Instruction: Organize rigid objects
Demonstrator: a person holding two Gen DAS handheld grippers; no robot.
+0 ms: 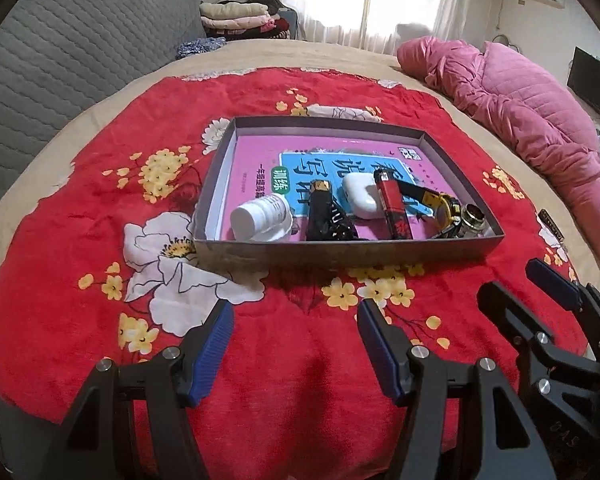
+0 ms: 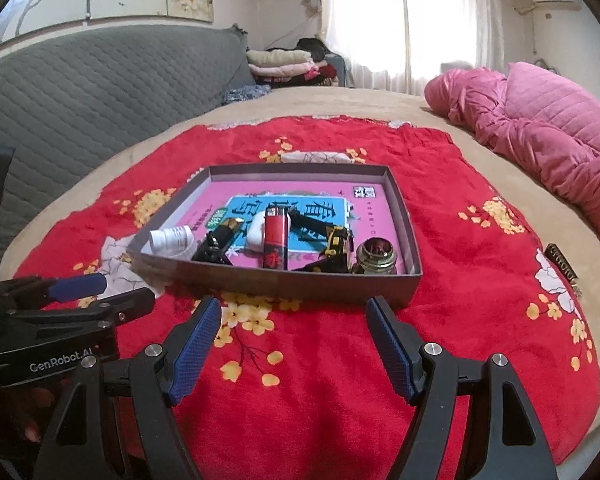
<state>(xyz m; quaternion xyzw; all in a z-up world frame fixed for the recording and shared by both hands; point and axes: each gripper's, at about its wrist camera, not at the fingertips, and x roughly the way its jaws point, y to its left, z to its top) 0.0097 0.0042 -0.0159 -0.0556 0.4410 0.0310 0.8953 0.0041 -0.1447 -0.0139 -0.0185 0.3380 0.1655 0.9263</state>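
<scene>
A bed (image 1: pixel 340 54) is carrying everything here, and a red blanket (image 1: pixel 80 300) with white and yellow flowers is lying spread over its beige sheet. A grey quilted headboard (image 1: pixel 60 60) is running along the bed's left edge, a pink quilt (image 1: pixel 540 112) is lying bunched along the right edge, and folded clothes (image 1: pixel 240 20) are sitting past the far left corner beside a bright curtained window (image 2: pixel 400 20).

A shallow grey box (image 1: pixel 340 250) is sitting in the middle of the blanket with a pink book (image 1: pixel 256 152) lining its floor. Along the box's near wall, from left to right, a white bottle (image 1: pixel 260 216) is lying on its side, then a black clip (image 1: pixel 326 216), a white case (image 1: pixel 362 194), a red lighter (image 1: pixel 394 208), a watch (image 1: pixel 444 208) and a metal ring (image 1: pixel 474 218).

The left gripper (image 1: pixel 296 324) is hovering open and empty near the box's near wall. The right gripper (image 2: pixel 294 320) is hovering just beside it, also spread wide with nothing between its pads.

Bare blanket is lying between the grippers and the box and on both sides of the box, out to the bed's edges.
</scene>
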